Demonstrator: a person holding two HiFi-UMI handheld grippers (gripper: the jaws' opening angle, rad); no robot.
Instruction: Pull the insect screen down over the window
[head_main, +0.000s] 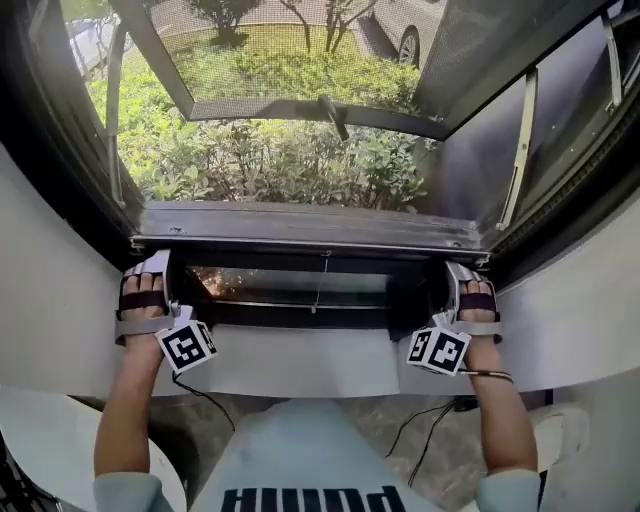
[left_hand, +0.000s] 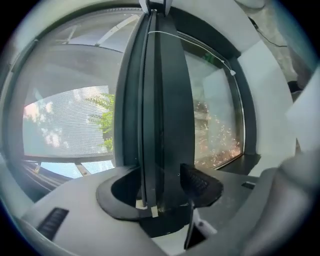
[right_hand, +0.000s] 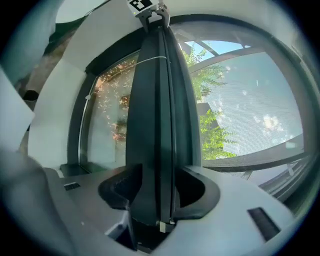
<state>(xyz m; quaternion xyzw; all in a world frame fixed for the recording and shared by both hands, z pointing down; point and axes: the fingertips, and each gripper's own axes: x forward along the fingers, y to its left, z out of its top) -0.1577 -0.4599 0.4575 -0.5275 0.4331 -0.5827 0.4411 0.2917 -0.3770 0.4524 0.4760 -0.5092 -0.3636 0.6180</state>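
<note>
Left claw (head_main: 152, 268) pinches the left end of the insect screen bar (head_main: 310, 238), and my right claw (head_main: 466, 276) pinches its right end. In each gripper view the dark bar stands between my pads, touching both. It runs level across the window, low, just above the lower glass pane (head_main: 250, 285). Its pull cord (head_main: 320, 285) hangs from the middle. Bushes (head_main: 270, 165) show beyond.

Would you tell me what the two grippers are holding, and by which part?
Both hold the insect screen's pull bar: the left gripper clamps near its left end, the right gripper near its right end.
</note>
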